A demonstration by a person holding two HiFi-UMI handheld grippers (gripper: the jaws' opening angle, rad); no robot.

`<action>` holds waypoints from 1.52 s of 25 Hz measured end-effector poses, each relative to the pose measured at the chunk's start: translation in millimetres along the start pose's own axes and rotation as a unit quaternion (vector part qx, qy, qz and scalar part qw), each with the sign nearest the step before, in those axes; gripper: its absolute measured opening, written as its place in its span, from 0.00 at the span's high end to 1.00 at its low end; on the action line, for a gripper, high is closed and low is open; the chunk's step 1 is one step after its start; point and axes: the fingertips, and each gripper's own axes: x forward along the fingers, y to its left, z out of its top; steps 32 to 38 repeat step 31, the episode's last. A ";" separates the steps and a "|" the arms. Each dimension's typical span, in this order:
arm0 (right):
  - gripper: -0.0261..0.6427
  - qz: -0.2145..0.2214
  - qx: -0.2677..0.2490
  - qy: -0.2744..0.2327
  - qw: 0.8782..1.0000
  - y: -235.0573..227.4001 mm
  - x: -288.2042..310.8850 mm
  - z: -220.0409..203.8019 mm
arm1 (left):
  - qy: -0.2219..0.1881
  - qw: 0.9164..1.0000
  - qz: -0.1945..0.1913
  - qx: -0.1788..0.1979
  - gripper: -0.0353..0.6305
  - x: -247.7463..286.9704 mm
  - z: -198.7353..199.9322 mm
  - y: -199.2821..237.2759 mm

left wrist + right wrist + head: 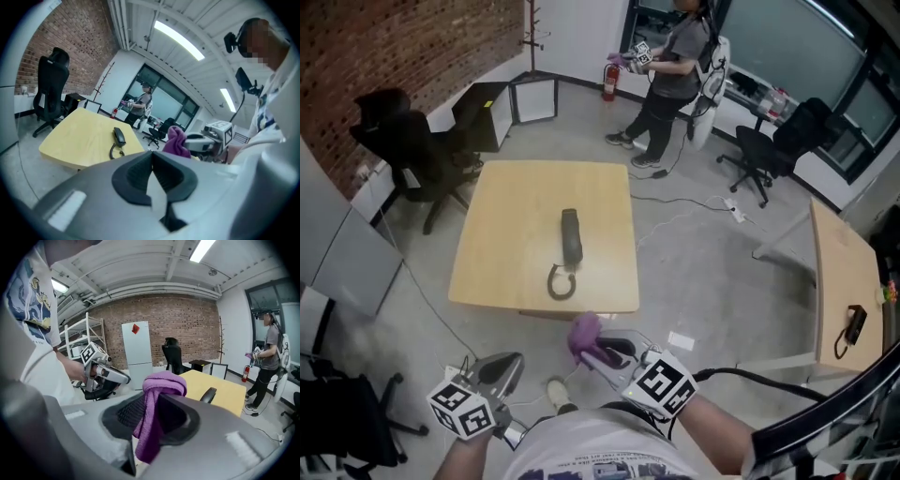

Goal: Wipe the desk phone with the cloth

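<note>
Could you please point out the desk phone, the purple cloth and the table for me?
desk phone (571,234), head view, on the middle of its dark handset.
purple cloth (164,383), right gripper view, on its bunched top fold.
table (511,225), head view, on bare wood left of the phone.

The dark grey plastic desk phone (571,236) lies flat near the middle of the pale wooden square table (506,216), long axis pointing away, its cord curled in 1 loop at the near end. The purple terry cloth (152,427) hangs bunched, pinched between the right gripper's (157,401) 2 jaws, well short of the table.
</note>
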 end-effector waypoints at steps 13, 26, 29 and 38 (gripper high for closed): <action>0.82 0.030 -0.039 -0.029 0.998 46.5 -86.3 -24.3 | -0.023 0.999 -0.006 0.041 0.94 15.1 -16.3 -108.6; 0.82 0.044 -0.025 -0.034 0.998 77.8 -135.2 -65.7 | 0.008 1.000 -0.005 0.025 0.94 9.7 -66.6 -173.3; 0.82 0.040 -0.027 -0.034 0.998 79.6 -138.9 -65.6 | 0.016 0.999 -0.014 0.038 0.94 14.0 -64.9 -178.2; 0.82 0.037 -0.025 -0.036 0.998 81.0 -140.8 -64.6 | 0.019 0.999 -0.021 0.046 0.94 17.1 -62.7 -181.5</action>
